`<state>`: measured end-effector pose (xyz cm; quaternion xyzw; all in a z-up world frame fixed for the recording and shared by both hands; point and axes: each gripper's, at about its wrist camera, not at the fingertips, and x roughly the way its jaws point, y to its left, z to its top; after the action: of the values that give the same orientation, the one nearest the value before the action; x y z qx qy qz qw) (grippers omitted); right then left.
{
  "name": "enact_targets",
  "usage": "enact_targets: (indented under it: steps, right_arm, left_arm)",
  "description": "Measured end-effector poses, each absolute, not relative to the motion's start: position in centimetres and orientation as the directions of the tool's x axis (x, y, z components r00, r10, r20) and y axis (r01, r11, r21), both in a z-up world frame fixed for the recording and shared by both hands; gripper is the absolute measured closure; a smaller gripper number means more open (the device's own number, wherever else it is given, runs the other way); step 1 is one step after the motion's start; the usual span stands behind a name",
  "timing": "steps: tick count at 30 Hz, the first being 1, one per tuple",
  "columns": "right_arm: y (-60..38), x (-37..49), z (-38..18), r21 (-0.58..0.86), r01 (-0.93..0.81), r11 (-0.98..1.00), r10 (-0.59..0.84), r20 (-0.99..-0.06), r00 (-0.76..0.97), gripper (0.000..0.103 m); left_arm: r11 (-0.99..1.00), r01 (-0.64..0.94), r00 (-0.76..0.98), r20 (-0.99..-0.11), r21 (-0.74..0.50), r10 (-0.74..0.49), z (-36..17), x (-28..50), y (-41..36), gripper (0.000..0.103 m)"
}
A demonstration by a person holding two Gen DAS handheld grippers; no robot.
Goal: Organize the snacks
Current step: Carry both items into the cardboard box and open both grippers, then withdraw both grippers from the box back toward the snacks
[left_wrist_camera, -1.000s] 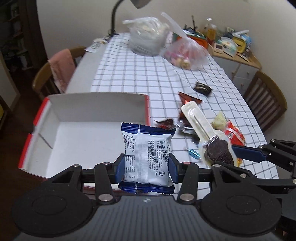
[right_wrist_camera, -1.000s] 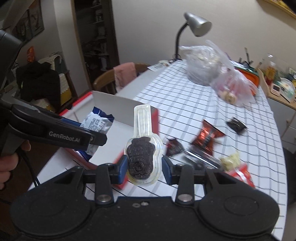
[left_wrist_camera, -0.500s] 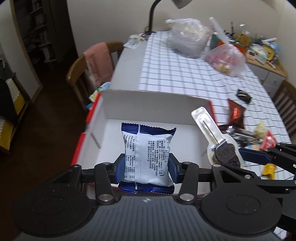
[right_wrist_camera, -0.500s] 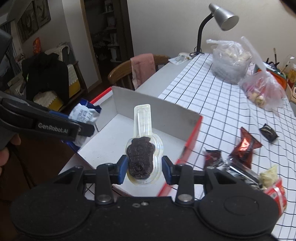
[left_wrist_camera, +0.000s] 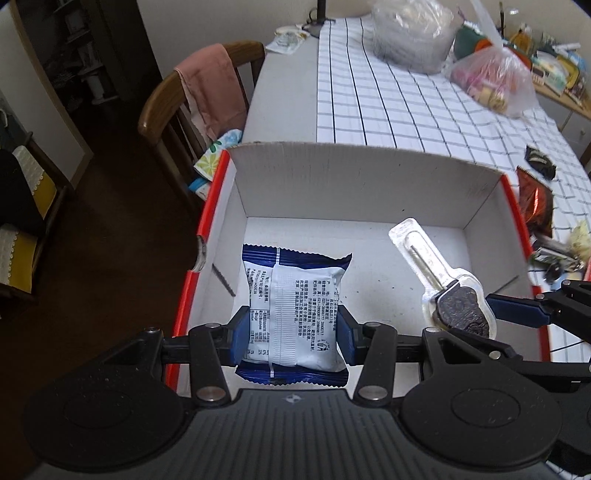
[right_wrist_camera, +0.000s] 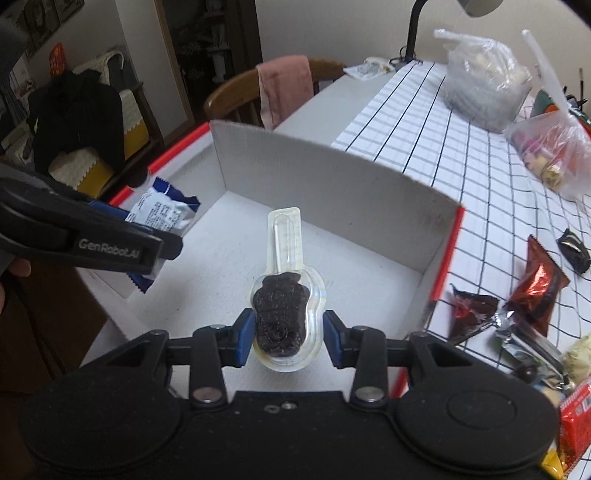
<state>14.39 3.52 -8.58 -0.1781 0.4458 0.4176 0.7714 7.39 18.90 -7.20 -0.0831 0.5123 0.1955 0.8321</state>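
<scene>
My left gripper (left_wrist_camera: 291, 338) is shut on a blue and white snack packet (left_wrist_camera: 293, 306), held over the left half of an open white cardboard box with red edges (left_wrist_camera: 362, 184). My right gripper (right_wrist_camera: 289, 338) is shut on a clear blister pack with a dark chocolate lollipop (right_wrist_camera: 282, 314), its stick end pointing forward over the box floor (right_wrist_camera: 362, 280). In the left wrist view the lollipop pack (left_wrist_camera: 456, 304) hangs over the right half of the box. In the right wrist view the left gripper (right_wrist_camera: 147, 240) with the packet (right_wrist_camera: 162, 212) is at the left.
Loose snack wrappers (right_wrist_camera: 535, 291) lie on the checked tablecloth (left_wrist_camera: 388, 99) right of the box. Two plastic bags (left_wrist_camera: 491, 79) and a desk lamp (right_wrist_camera: 413, 33) stand at the far end. A wooden chair with a pink cloth (left_wrist_camera: 210, 96) is left of the table.
Both grippers moved left from over the tablecloth to over the box and dropped lower toward its floor, each still holding its snack.
</scene>
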Motion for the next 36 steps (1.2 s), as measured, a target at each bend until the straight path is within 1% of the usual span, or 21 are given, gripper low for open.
enact_targets:
  steps: [7,18,22,23,24,25,36]
  right_arm:
    - [4.6,13.7,-10.2,0.074,-0.811,0.581,0.444,-0.864,0.239,0.065]
    - [5.1,13.7,-10.9,0.064,-0.806,0.588,0.416,-0.879,0.234,0.065]
    - [4.7,13.6,-10.6,0.074,-0.801,0.594,0.426,-0.873,0.235,0.063]
    - [4.6,13.6,-10.5,0.079,-0.799,0.597,0.43,-0.872,0.235,0.063]
    - [4.4,13.6,-10.4,0.086,-0.796,0.6,0.435,-0.87,0.234,0.062]
    - [4.2,13.5,-10.2,0.09,-0.793,0.602,0.439,-0.867,0.235,0.061]
    - [1.8,12.2,-6.7,0.13,-0.78,0.613,0.508,-0.82,0.263,0.054]
  left_arm:
    - [0.922,-0.375,0.344,-0.911,0.091,0.229,-9.8,8.8,18.9,0.056]
    - [0.933,-0.342,0.295,-0.93,0.114,0.221,-11.8,8.9,18.5,0.056]
    - [0.933,-0.345,0.307,-0.927,0.104,0.217,-11.6,8.7,18.7,0.053]
    - [0.933,-0.346,0.314,-0.926,0.095,0.211,-11.5,8.5,18.7,0.051]
    - [0.933,-0.348,0.322,-0.924,0.089,0.208,-11.4,8.4,18.7,0.045]
    - [0.933,-0.349,0.33,-0.921,0.084,0.206,-11.2,8.3,18.7,0.043]
    - [0.945,-0.327,0.436,-0.883,0.024,0.174,-8.0,6.7,18.0,0.043]
